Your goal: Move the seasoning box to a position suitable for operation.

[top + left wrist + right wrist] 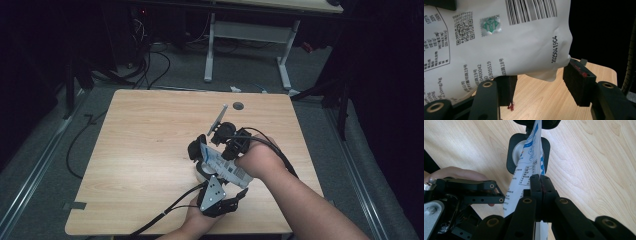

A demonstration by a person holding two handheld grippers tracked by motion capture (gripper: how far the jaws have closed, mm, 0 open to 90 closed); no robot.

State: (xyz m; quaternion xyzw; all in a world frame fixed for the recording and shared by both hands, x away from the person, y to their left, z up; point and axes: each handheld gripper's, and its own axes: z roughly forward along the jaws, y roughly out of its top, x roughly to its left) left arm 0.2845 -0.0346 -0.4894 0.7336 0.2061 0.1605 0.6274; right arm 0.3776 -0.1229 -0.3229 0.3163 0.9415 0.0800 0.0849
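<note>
A white printed bag (223, 167) with a barcode and blue markings hangs over the middle of the wooden table (140, 150). My right gripper (540, 185) is shut on the bag's thin edge (531, 157), its pads pressed flat together around it. My left gripper (541, 85) comes up from below with its jaws wide around the bag's bulging lower part (499, 37). Both of its pads touch the bag. Under the bag lies a black rounded-square device with a round silver plate (519, 151). It appears in the high view as a dark shape (194, 149) by the bag's left end.
A small round hole (238, 106) sits near the table's far edge. Bare wood lies to the left and far side of the hands. Cables (150, 70) trail over the floor behind the table, beside the white legs of another desk (209, 50).
</note>
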